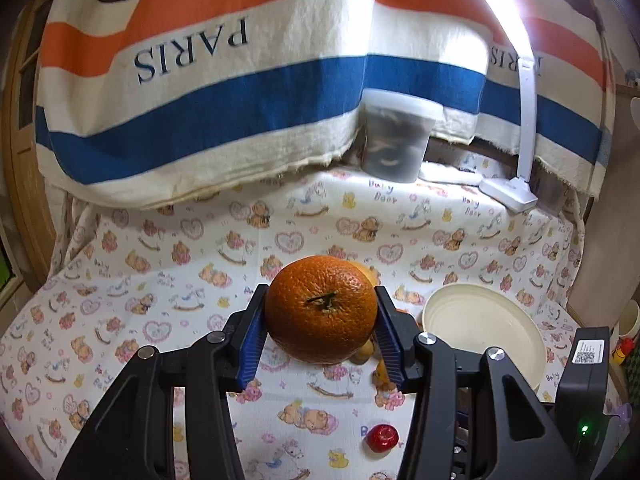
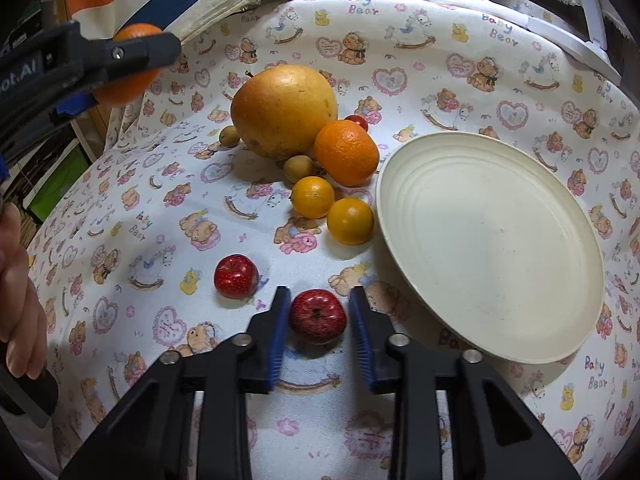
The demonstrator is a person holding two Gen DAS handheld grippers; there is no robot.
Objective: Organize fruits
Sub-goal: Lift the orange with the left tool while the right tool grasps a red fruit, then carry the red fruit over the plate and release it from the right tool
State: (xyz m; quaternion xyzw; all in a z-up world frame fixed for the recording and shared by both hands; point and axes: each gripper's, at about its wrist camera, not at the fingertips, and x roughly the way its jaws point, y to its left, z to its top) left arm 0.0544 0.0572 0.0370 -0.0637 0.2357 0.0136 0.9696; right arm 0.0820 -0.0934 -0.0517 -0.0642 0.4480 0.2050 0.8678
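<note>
- The left gripper (image 1: 320, 312) holds a big orange (image 1: 321, 309) up in the air over the table. Its blue pads squeeze the fruit on both sides.
- The orange looks round, firm and a bit heavy. Its bumpy skin should not slip. Holding it across the fat middle looks best.
- The right gripper (image 2: 319, 316) is low over the cloth (image 2: 160, 184). A small red apple (image 2: 317, 316) sits between its fingers, which have closed in on the apple's sides.
- The apple looks light, hard and shiny, so it might slide. Grab it at its widest part.
- More fruit waits in a pile: a big yellow pear (image 2: 284, 111), another orange (image 2: 346, 153) and small yellow ones.
- The cream plate (image 2: 490, 240) beside them has nothing on it.
</note>
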